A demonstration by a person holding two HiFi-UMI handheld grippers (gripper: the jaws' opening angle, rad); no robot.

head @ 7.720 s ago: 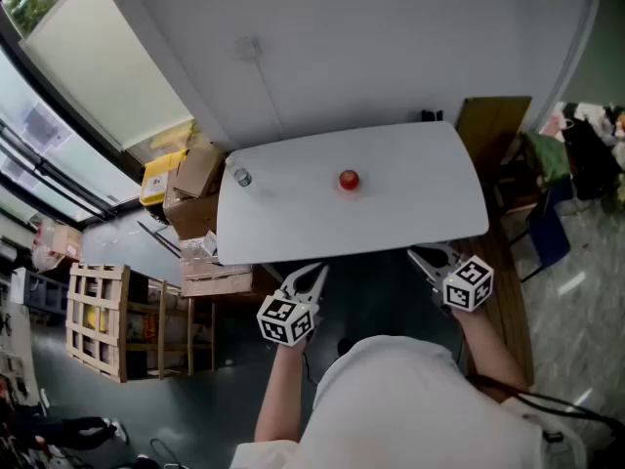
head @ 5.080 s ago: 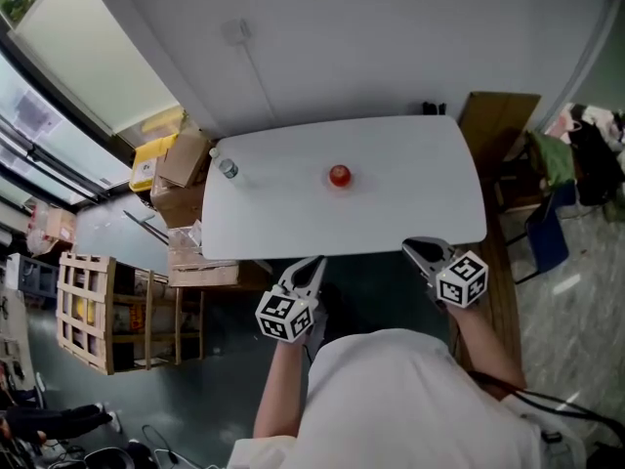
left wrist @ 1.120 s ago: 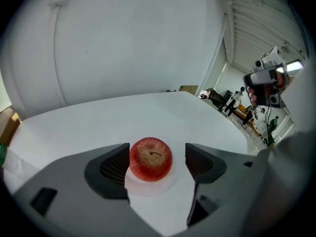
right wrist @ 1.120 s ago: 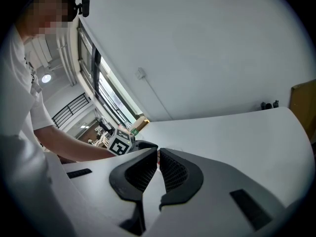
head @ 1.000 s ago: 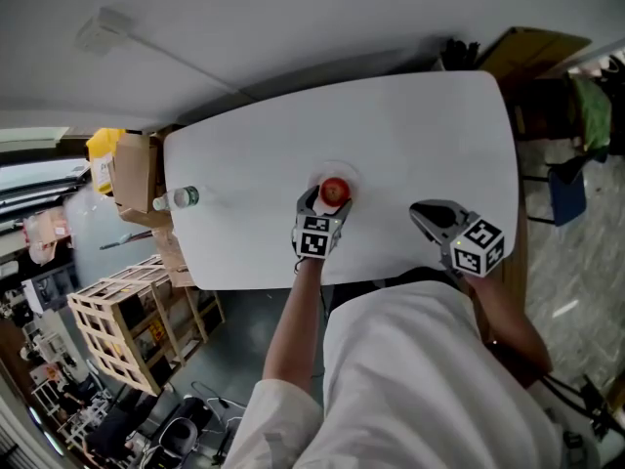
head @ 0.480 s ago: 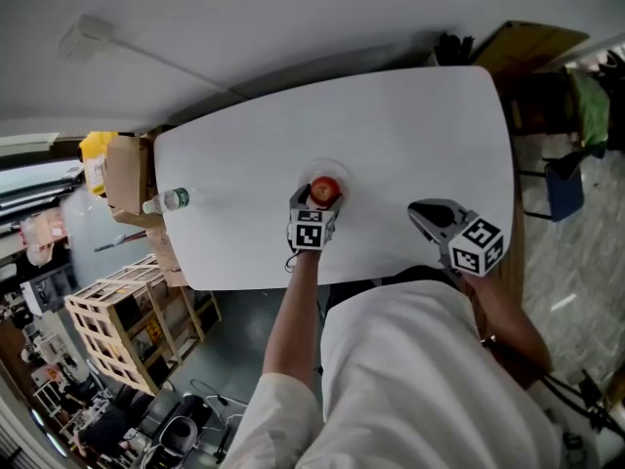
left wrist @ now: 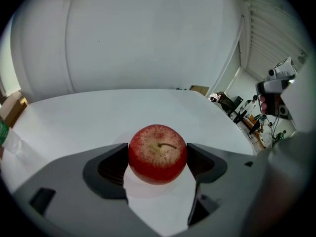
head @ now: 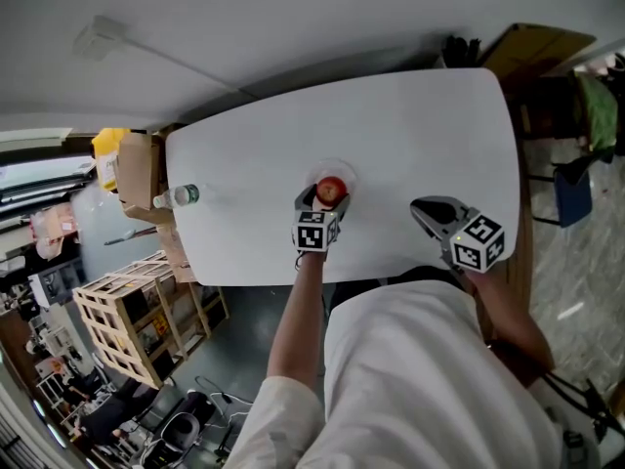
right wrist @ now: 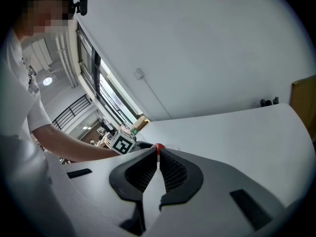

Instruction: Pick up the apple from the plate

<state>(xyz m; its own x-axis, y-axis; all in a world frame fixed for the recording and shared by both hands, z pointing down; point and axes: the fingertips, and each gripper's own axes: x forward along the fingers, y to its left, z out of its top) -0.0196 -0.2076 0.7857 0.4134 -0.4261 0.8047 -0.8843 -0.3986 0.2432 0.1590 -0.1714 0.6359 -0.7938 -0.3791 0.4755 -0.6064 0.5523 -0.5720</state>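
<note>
A red apple (head: 332, 190) (left wrist: 158, 153) sits over a pale, see-through plate (head: 345, 171) (left wrist: 148, 190) near the middle of the white table (head: 420, 125). My left gripper (head: 330, 196) (left wrist: 158, 161) is shut on the apple, one dark pad pressed against each side. I cannot tell whether the apple still touches the plate. My right gripper (head: 423, 209) (right wrist: 158, 155) hovers over the table's near edge to the right, jaws shut on nothing. In the right gripper view the apple (right wrist: 159, 147) peeks above the jaw tips.
A water bottle (head: 178, 196) lies at the table's left end. Cardboard boxes (head: 137, 169) and a wooden crate (head: 127, 325) stand on the floor to the left. A blue chair (head: 571, 198) and wooden panels are at the right. A wall runs behind the table.
Over the earlier frames my left gripper reached from the table's near edge to the apple and closed on it. In the last second both grippers barely moved.
</note>
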